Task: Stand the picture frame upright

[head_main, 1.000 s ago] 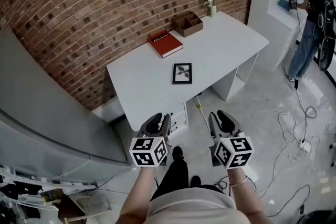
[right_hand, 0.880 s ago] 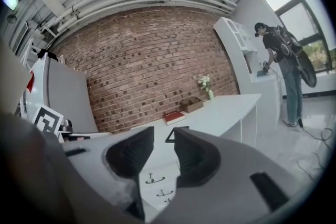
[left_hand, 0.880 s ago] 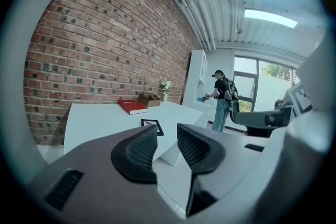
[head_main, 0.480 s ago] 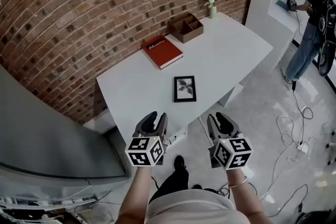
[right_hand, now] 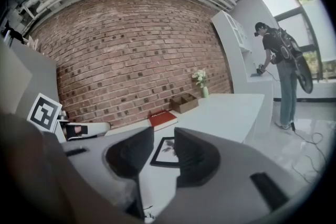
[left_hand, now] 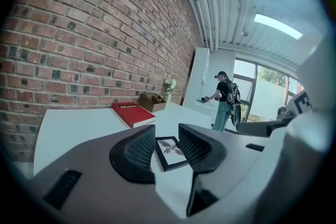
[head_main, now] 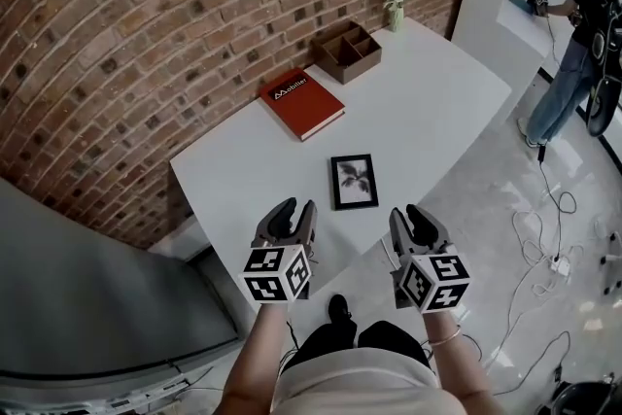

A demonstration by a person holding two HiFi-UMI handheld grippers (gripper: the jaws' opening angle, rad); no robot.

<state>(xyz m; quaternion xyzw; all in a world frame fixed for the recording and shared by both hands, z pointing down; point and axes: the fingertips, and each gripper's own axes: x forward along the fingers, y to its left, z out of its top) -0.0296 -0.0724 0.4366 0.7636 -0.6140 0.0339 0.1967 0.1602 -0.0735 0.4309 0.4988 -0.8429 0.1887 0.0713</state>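
Left gripper [head_main: 294, 215] and right gripper [head_main: 409, 214] hover side by side near the front edge of the white table [head_main: 437, 112], both with jaws spread wide and holding nothing. Just beyond them the picture frame [head_main: 354, 181] lies flat, face up, near that edge; it has a thin black border, a white mat and a dark leafy sprig print. Farther back sit a red book [head_main: 301, 102], then a wooden organiser [head_main: 346, 51] by the brick wall.

I am looking down at a white table [head_main: 428, 112] carrying a picture frame [head_main: 354, 181] lying flat, with a red book [head_main: 300, 103] sitting at its 11 o'clock, a wooden organiser [head_main: 346, 51] at 12 and a flower vase [head_main: 395, 15] at 1.
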